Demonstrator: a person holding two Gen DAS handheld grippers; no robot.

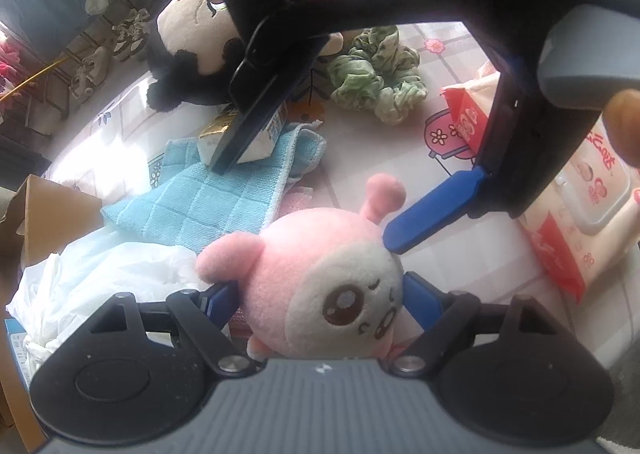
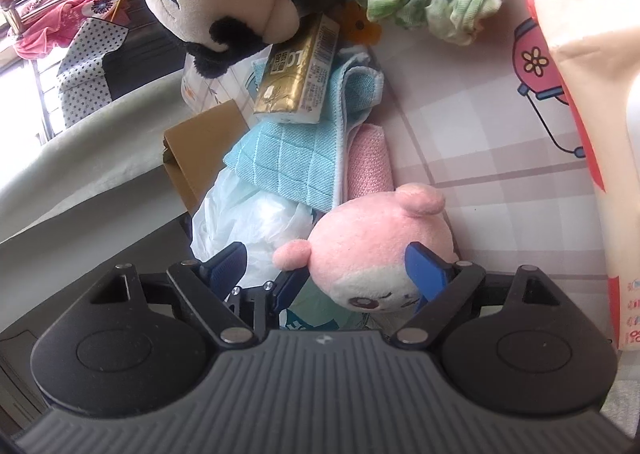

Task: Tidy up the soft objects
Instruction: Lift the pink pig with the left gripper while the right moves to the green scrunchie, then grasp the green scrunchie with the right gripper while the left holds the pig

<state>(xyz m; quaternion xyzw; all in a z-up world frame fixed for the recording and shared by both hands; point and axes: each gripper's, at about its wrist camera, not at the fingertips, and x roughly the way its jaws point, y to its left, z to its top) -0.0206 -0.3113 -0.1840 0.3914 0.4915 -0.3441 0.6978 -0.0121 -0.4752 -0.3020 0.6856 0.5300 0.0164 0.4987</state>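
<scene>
Pink plush toy (image 1: pixel 320 286), round as a ball with stubby ears and an embroidered cream face, lies between the spread fingers of the left gripper (image 1: pixel 316 302); its blue pads flank the head on both sides, and whether they press it cannot be told. In the right wrist view the same toy sits just ahead of the right gripper (image 2: pixel 332 274), whose jaws also stand wide, one pad beside its cheek and nothing clamped. Judging by its fuzzy pile, it should be light, squashy and non-slippery; a grip across the middle of the round body looks safest, since the ears would likely fold. Beyond the claws lie a quilted blue cloth (image 1: pixel 224 193), a crinkly white plastic bag (image 1: pixel 92 278), a ruffled green scrunchie (image 1: pixel 376 73), a larger cream-and-black plush doll (image 1: pixel 192 49), and, rightward, a glossy wet-wipes pack (image 1: pixel 580 213).
</scene>
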